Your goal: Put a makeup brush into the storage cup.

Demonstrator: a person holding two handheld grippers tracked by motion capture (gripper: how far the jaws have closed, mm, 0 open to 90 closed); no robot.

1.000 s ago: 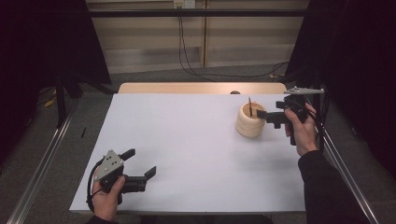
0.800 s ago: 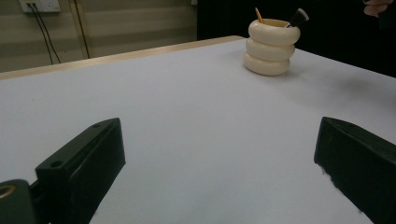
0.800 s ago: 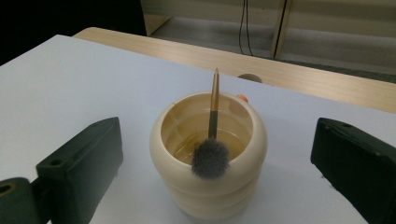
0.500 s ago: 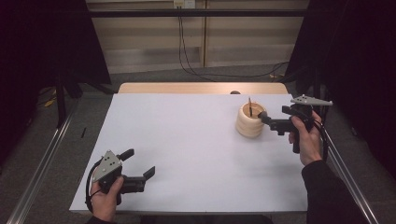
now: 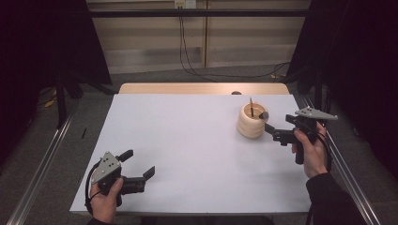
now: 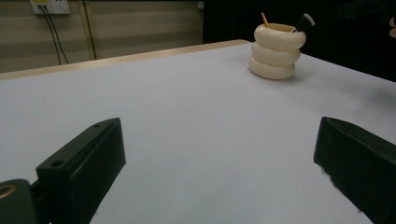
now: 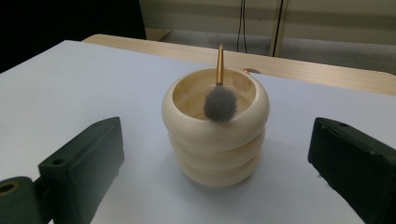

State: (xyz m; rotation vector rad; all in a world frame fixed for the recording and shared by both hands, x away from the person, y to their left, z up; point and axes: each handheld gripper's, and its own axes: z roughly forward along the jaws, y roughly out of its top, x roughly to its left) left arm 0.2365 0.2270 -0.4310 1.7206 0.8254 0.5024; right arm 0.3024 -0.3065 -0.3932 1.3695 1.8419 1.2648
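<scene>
White table [image 5: 187,140] spread beneath both tongs. Cream ringed holder [image 5: 250,121] standing upright just ahead of the right gripper [image 5: 271,131], near but apart; jaws spread wide, gripping nothing. Left gripper [image 5: 139,165] well apart from the holder, low at the near edge, jaws likewise wide and empty. Grey-tufted brush [image 7: 220,103] and thin orange stick [image 7: 219,65] leaning inside the holder.

A cream holder [image 7: 215,133] shaped like three stacked rings stands upright just ahead of the right gripper [image 5: 272,133], centred between its spread jaws. Inside lean a grey fluffy-headed brush [image 7: 220,103], resting on the near rim, and a slim orange-brown stick [image 7: 219,63].
</scene>
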